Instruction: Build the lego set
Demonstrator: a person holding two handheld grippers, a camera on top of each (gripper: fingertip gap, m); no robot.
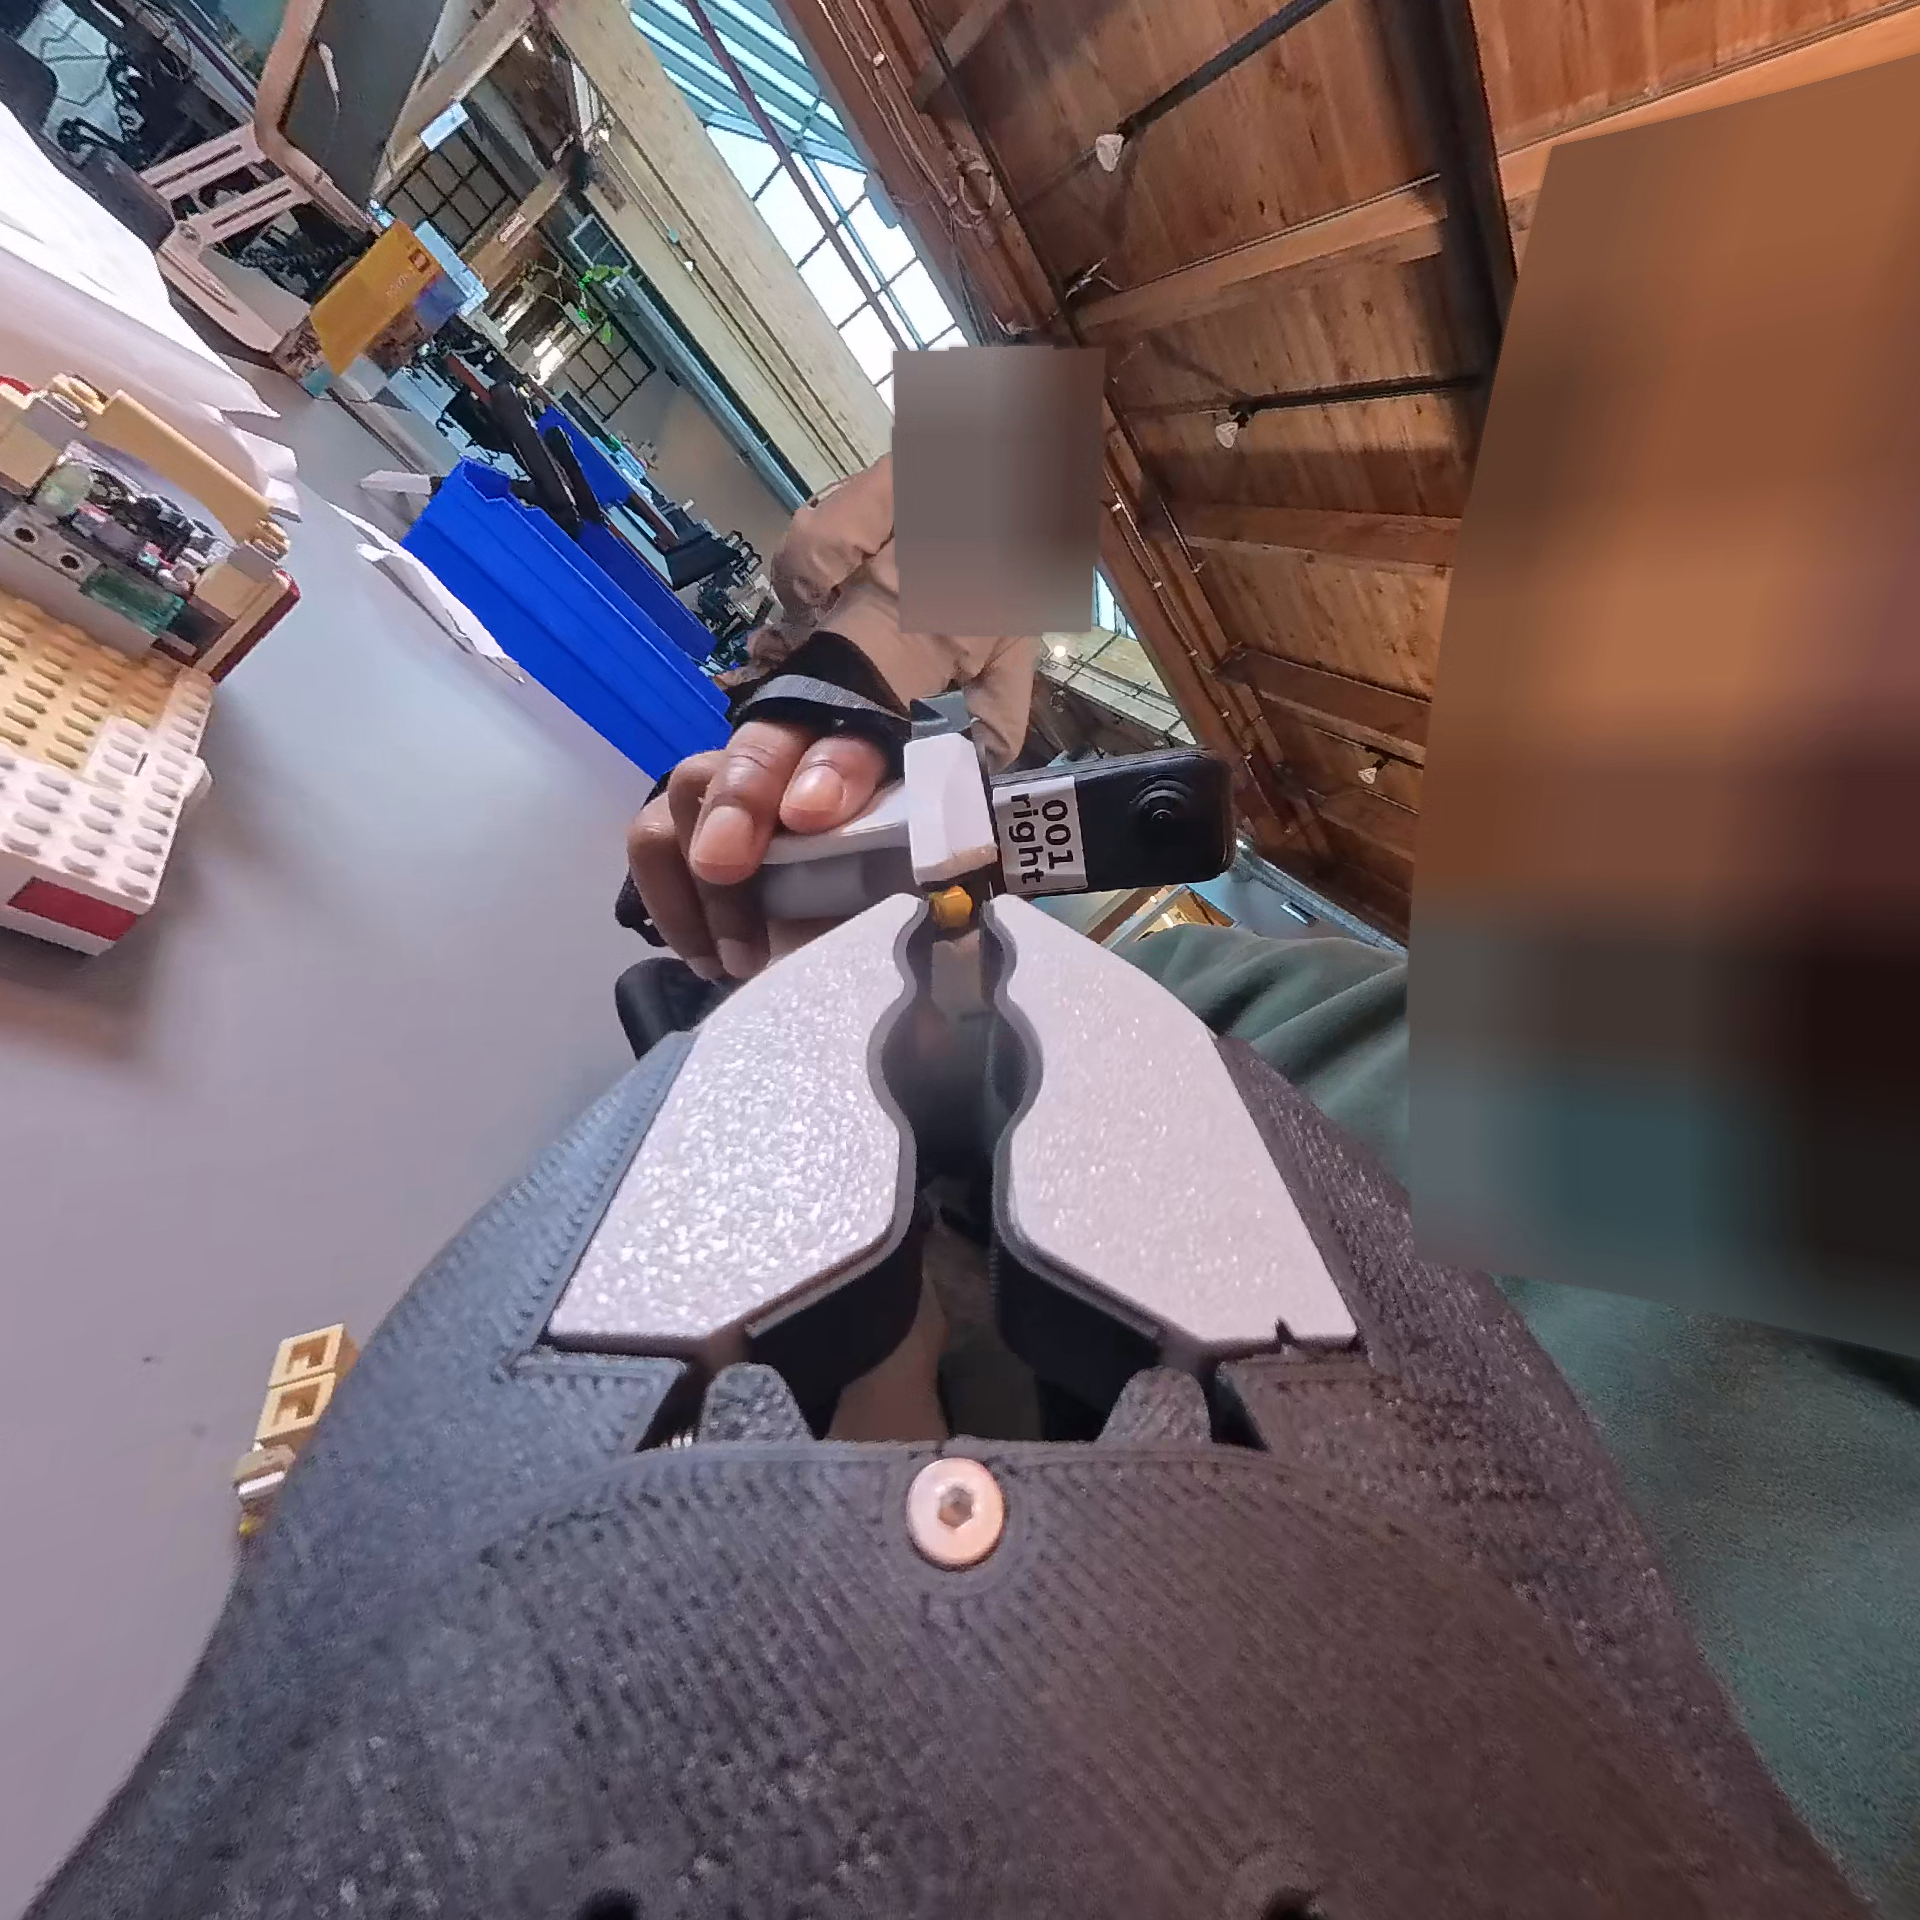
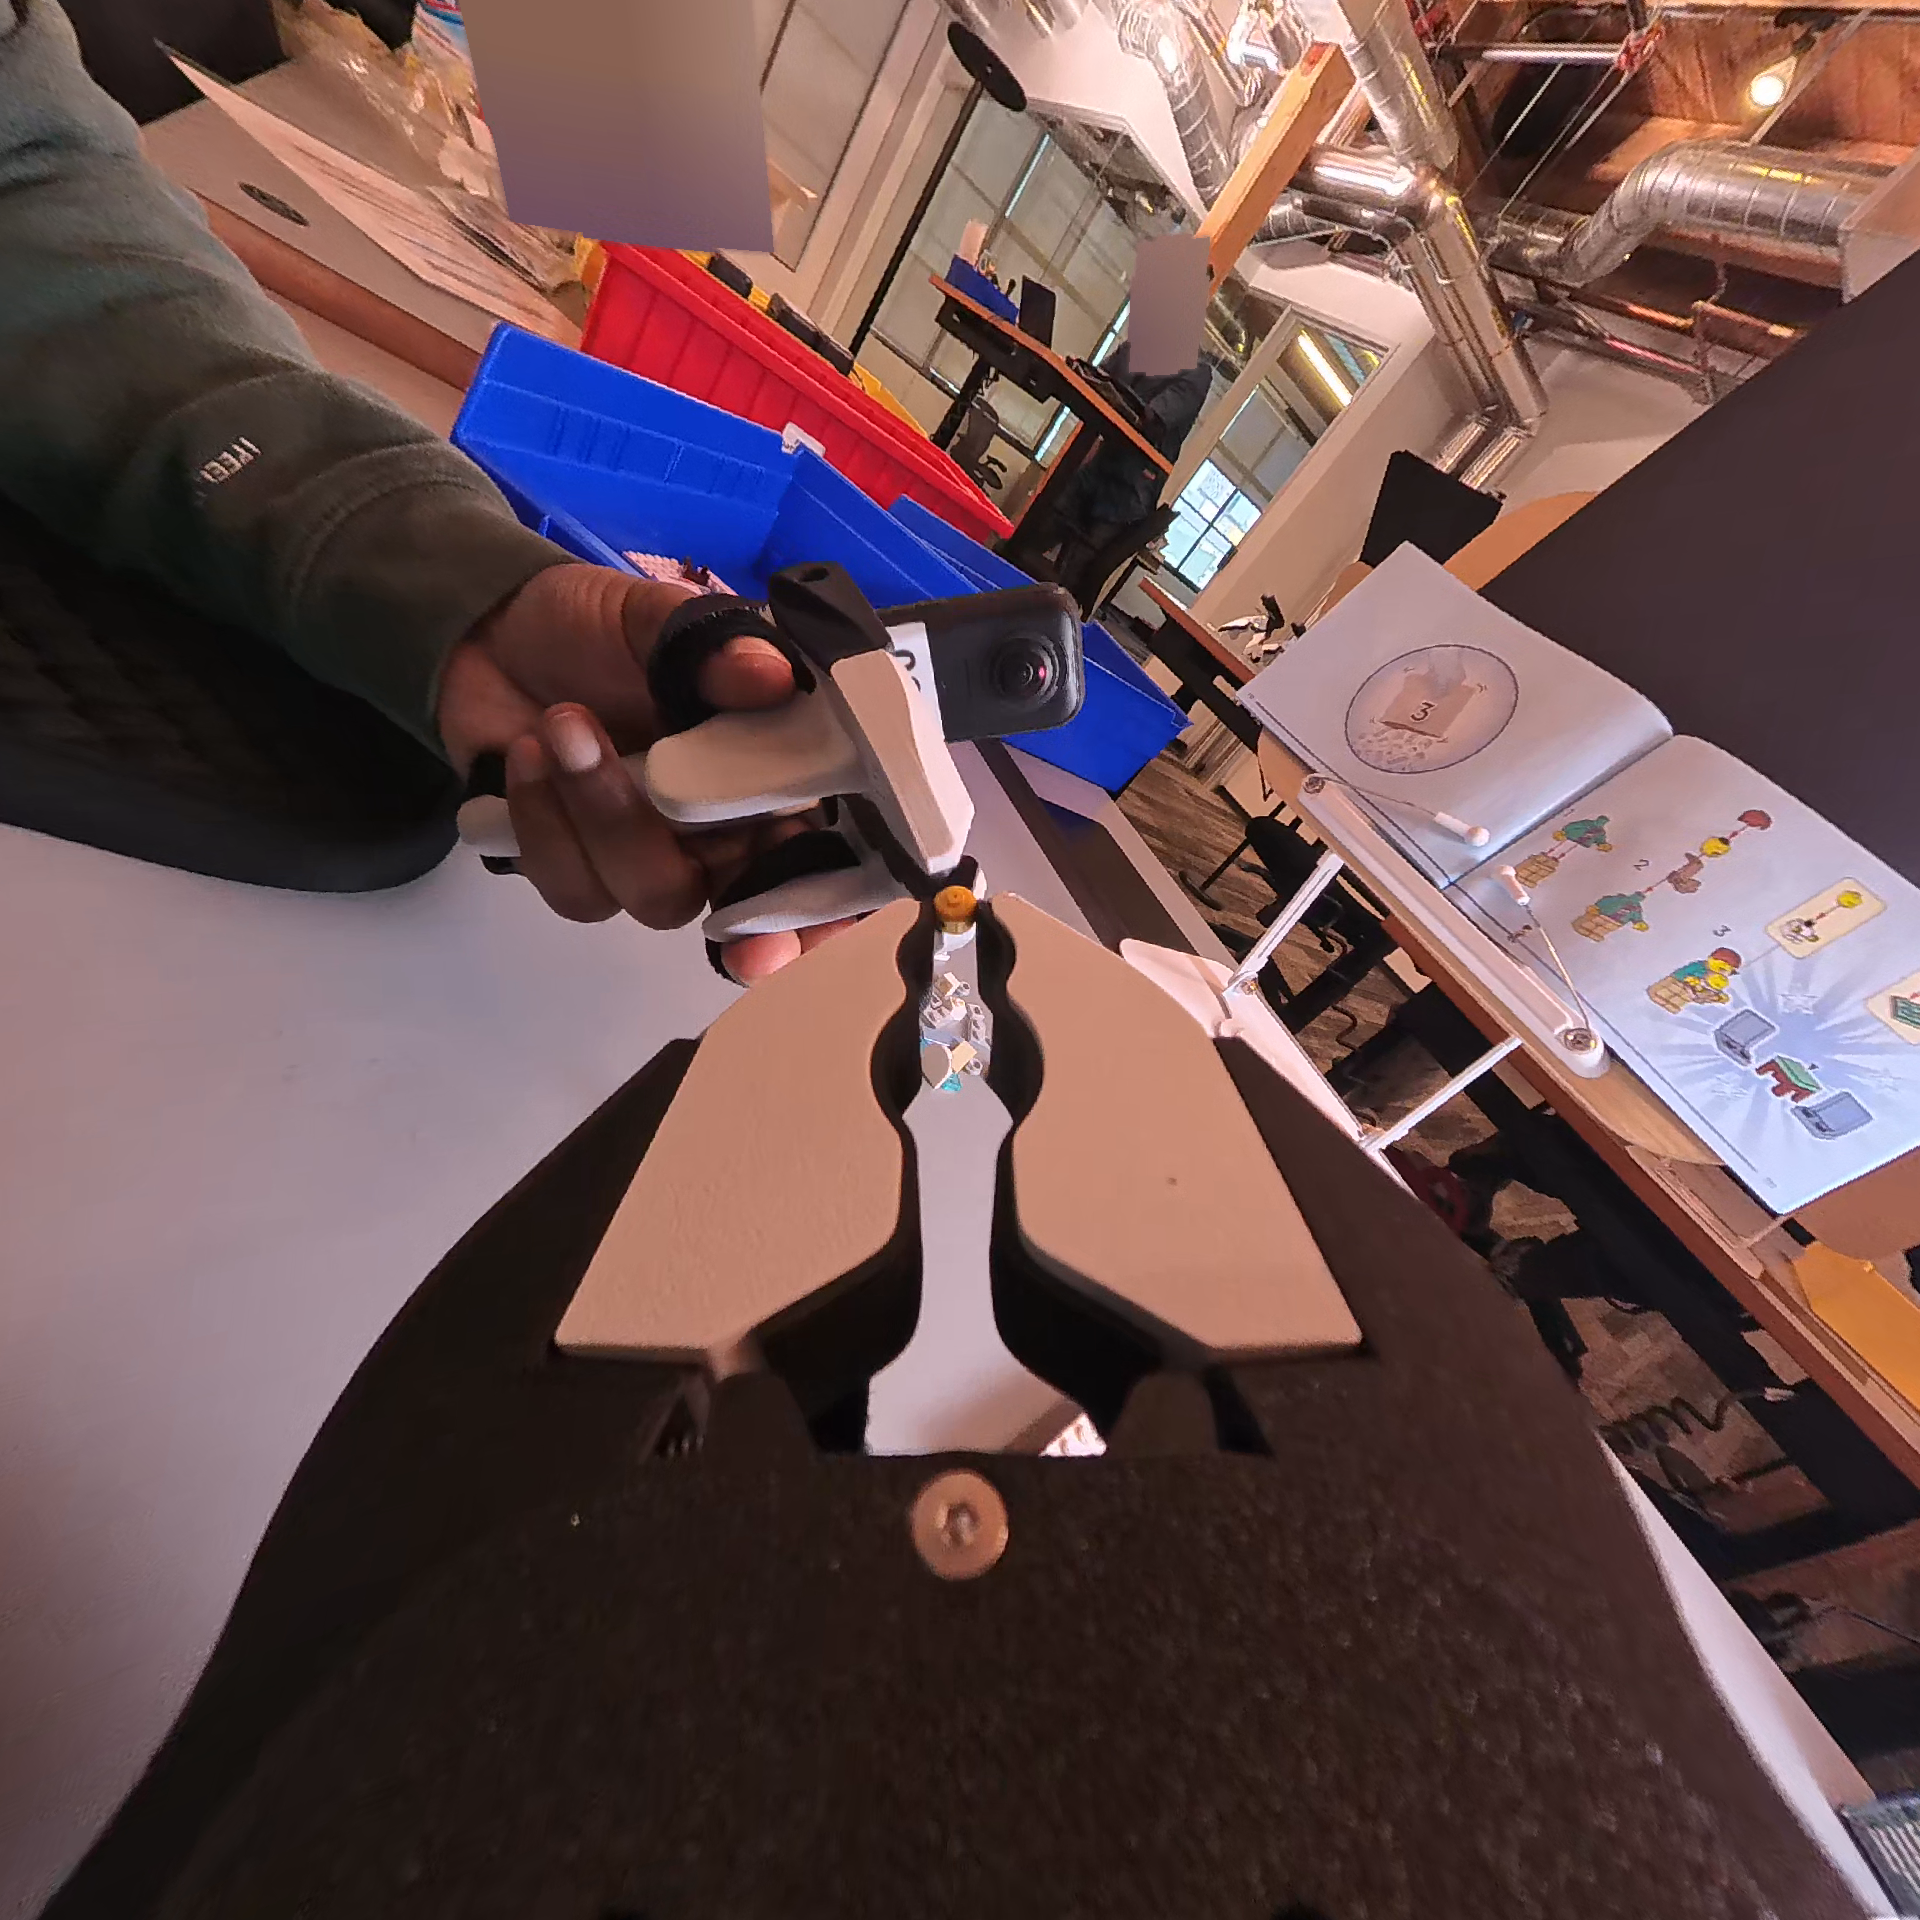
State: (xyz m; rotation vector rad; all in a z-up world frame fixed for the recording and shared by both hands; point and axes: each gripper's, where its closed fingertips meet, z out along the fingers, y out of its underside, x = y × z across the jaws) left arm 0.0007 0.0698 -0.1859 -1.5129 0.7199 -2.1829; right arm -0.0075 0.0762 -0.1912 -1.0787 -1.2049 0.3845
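A small yellow round piece (image 1: 948, 910) sits between my left gripper's (image 1: 951, 920) nearly closed fingertips, held in the air above the grey table (image 1: 364, 987). My right gripper (image 1: 940, 831), held by a hand, meets it tip to tip from above. In the right wrist view the same piece (image 2: 954, 904) sits between my right gripper's (image 2: 956, 914) closed fingertips, with the left gripper (image 2: 894, 769) touching it from beyond. I cannot tell which gripper bears it. The partly built lego model (image 1: 94, 665) stands at far left.
Two small tan bricks (image 1: 301, 1382) lie by my left gripper. Loose small pieces (image 2: 951, 1029) lie on the table (image 2: 260, 1091) below the tips. Blue bins (image 2: 644, 468) and a red bin (image 2: 748, 353) stand behind. An open instruction booklet (image 2: 1662, 935) rests on a stand at right. The grippers are tip to tip, or close to it.
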